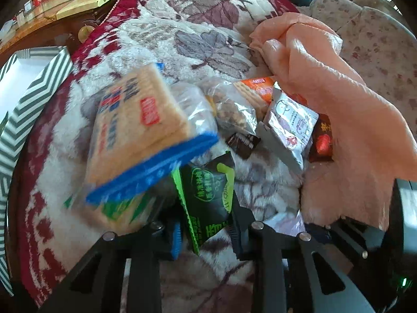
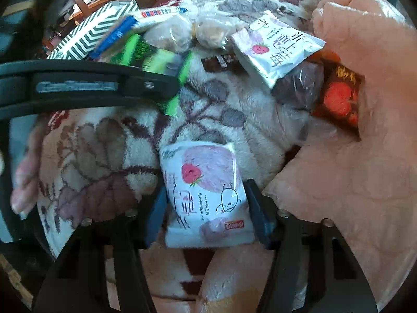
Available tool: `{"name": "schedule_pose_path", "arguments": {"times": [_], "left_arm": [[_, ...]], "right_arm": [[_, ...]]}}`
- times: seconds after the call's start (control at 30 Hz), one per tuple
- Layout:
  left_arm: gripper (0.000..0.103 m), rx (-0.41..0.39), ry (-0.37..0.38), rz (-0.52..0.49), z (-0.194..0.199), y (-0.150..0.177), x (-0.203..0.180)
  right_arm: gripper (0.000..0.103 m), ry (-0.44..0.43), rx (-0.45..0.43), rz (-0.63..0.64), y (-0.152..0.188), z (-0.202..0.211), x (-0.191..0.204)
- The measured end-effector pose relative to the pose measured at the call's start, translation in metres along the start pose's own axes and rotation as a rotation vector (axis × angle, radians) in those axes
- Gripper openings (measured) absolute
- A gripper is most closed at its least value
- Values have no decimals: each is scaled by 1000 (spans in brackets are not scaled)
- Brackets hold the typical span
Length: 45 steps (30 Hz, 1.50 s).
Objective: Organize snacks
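Left wrist view. My left gripper is clenched on a green-and-black snack packet, pinched near its lower edge only. A cracker pack with a blue seal strip hangs blurred in front of it, along with a green-labelled cracker pack below; I cannot tell whether those two are caught in the grip or just riding on the packet. Risk: with so shallow a pinch, the packet could twist out, and anything merely resting on it would drop back onto the floral blanket. The striped box sits at left, near the blanket's edge. The remaining pile, a clear nut bag, a silver strawberry packet and a red-and-black packet, lies against the peach plastic bag; a loose swing could knock it.

Right wrist view. My right gripper is grasping a white strawberry packet across its width, fingers on both side edges. It is puffy and slick, so squeezing could pop it out forward. My left gripper's arm crosses at upper left, close over the blanket; the two hands could collide if both head for the striped box together. The peach plastic bag crowds the right finger and could snag.
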<state>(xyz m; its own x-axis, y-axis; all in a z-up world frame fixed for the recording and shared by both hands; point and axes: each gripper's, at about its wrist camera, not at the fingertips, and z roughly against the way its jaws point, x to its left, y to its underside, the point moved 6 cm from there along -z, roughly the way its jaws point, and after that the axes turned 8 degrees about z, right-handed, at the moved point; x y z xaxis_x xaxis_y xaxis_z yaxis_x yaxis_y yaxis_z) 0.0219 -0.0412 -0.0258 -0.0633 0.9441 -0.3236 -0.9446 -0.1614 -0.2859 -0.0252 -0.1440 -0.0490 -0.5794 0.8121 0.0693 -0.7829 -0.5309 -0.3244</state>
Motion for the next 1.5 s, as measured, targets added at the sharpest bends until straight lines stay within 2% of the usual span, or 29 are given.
{"name": "schedule_pose_path", "arguments": {"times": [0.3,0.5,0.6,0.7,1.0,1.5], "left_arm": [[29,-41,73,-9,49,15,26],[29,-51,124,10,74,24,52],[29,-74,124,17,85,25,63],[29,-98,105,41,94,23,78],[29,-183,-17,84,112,11,119],[29,-250,-134,192,132,-13,196]], "right_arm": [[52,20,-21,32,0,19,14],[52,-14,-64,38,-4,33,28],[52,-26,-87,44,-11,39,39],[52,-45,-106,47,-17,41,51],[52,-45,-146,90,-52,39,78],[52,-92,-182,202,-136,28,140]]}}
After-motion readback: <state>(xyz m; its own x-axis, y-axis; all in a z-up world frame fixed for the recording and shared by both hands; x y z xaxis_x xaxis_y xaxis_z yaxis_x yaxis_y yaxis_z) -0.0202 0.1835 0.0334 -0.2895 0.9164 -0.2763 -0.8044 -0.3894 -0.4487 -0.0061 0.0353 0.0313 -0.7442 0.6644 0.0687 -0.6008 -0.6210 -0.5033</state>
